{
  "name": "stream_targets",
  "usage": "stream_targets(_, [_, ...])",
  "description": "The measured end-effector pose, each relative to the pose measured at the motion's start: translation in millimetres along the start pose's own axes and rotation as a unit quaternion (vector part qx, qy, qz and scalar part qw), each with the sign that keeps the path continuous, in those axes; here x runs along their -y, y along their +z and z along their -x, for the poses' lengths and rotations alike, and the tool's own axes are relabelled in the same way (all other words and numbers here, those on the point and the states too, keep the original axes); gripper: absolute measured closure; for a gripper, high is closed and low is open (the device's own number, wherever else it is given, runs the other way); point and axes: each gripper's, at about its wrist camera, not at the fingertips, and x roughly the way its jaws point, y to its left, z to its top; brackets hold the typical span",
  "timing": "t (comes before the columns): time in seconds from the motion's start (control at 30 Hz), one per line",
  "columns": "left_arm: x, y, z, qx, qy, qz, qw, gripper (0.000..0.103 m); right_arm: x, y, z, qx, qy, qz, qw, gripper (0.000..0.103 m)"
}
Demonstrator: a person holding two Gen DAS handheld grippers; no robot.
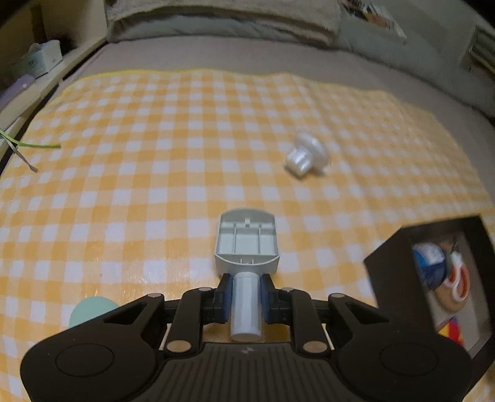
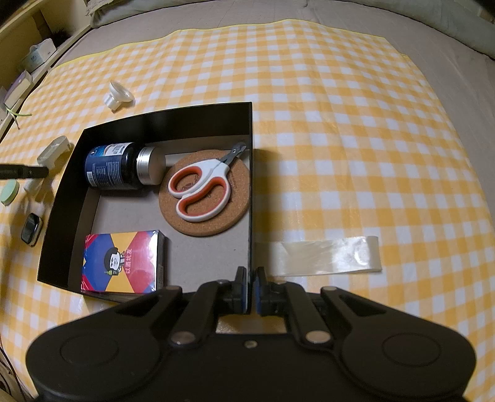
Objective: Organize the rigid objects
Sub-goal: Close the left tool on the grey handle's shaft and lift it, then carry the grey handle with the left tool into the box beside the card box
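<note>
Left claw (image 1: 246,284): clamped on the round white handle of a grey plastic tool (image 1: 247,244), whose ribbed hollow head lies face up on the cloth; gripping the handle leaves the wider head free, likely so it can be lifted toward the box.
Right claw (image 2: 250,287): pinched together on the near right wall of the black box (image 2: 252,191), apparently to steady the box while things go in.
Box contents: a dark blue bottle (image 2: 114,165) on its side, orange-and-white scissors (image 2: 199,188) resting on a cork coaster (image 2: 216,216), and a colourful card pack (image 2: 120,263) in the near corner.
Still outside: a white knob-shaped piece (image 1: 306,156) well apart from the tool, a pale green disc (image 2: 9,191) and a small dark watch-like item (image 2: 31,230) left of the box.
Tape strip (image 2: 321,255): clear, flat on the cloth just right of the box.
Underlay: a yellow-and-white checked cloth (image 2: 340,123) spread over a grey bed (image 1: 216,55).
Room: pillows (image 1: 222,18) at the bed's far end, a shelf with small boxes (image 1: 40,58) on the left; dim, warm light.
</note>
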Motion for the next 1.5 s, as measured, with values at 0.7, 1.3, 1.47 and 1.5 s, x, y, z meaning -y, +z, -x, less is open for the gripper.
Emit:
stream_targets(0.7, [89,7,74,0.080,-0.166,-0.076,0.9799,0.083,0,0,0,0.000,-0.001,0.000,1.000,0.097])
stream_targets(1.3, [197,-52,35,-0.025,-0.227,-0.255,0.9395,0.083,0,0,-3,0.000,0.000,-0.002,1.000,0.097])
stream_targets(1.47, [210,-49,20,-0.032,-0.222,-0.268,0.9369,0.083,-1,0,-3,0.000,0.000,-0.002,1.000,0.097])
stream_targets(1.5, [212,-50,18,-0.033,-0.223,-0.274,0.9349,0.083,0,0,-3,0.000,0.000,-0.003,1.000,0.097])
